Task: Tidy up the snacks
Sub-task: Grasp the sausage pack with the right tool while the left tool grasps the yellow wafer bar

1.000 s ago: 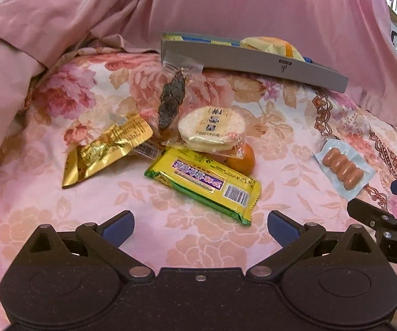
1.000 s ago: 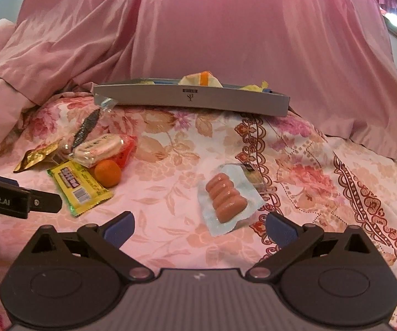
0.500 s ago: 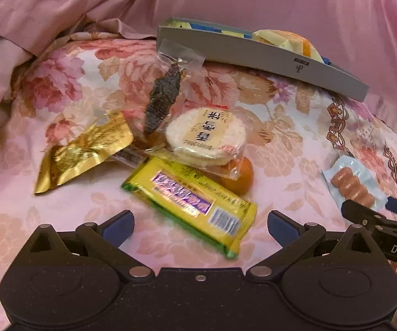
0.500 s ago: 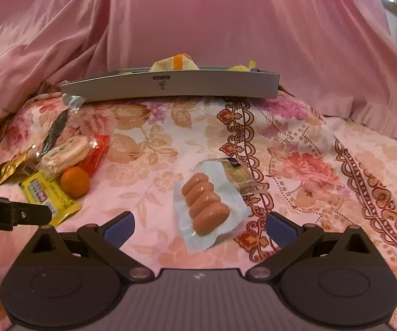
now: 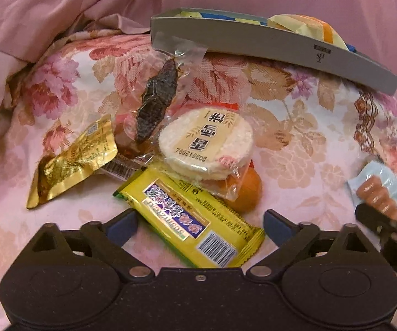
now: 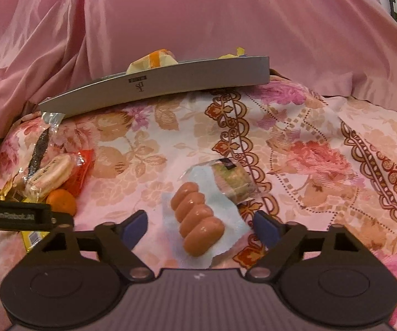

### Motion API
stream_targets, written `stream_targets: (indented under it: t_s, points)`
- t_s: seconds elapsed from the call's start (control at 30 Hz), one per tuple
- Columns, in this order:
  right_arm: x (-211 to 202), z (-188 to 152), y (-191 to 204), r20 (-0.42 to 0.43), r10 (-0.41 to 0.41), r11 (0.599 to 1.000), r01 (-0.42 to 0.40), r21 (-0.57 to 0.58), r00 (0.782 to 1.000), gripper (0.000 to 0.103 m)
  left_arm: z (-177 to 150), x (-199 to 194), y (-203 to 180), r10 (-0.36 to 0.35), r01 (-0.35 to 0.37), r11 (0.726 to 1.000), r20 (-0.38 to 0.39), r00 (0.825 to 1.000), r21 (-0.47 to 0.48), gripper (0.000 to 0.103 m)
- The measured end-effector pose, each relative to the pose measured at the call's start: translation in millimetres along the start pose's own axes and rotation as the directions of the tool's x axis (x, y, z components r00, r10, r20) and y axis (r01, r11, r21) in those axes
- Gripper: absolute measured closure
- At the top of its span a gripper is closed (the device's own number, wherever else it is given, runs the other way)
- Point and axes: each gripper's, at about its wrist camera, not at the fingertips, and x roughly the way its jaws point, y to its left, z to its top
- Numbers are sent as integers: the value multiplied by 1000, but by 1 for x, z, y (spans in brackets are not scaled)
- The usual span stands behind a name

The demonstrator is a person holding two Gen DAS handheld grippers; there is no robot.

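1. I have both tools spread and lowered for a double pickup: left tool [image 5: 200, 224] straddles the yellow bar [image 5: 193, 224], right tool [image 6: 200, 227] straddles the sausage pack [image 6: 198, 218].
2. Next I judge each must pinch its packet, then carry it to the grey tray [image 6: 154, 85] at twelve o'clock on the bed.

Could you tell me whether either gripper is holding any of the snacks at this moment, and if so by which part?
Nothing is held. The left gripper is open around the yellow bar; the right gripper is open around the sausage pack.
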Motion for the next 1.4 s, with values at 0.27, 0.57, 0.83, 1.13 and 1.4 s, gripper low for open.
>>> stream_targets:
  t_s: [0.27,0.57,0.83,1.13,1.4]
  points:
    - [-2,-2,4,15,-7,1000,7,-14,1000,51,-11,-15,17,-45,45,999,28,999,6,24]
    - [-7,-8,17,10,10,997,-9,-78,1000,82,-20,-31,45,-108,108,994,19,994,11,34]
    - [-14,-7,34,36,25,991,-21,-129,999,84,-13,-30,55,-122,123,992,13,992,-33,31]
    - [-27,-11,50,58,73,983,-62,-174,996,84,-4,-17,39,4,-3,999,-11,1000,34,41]
    - [-23,-14,40,24,39,989,-35,-144,999,79,-9,-23,44,-20,20,1000,-11,1000,18,48]
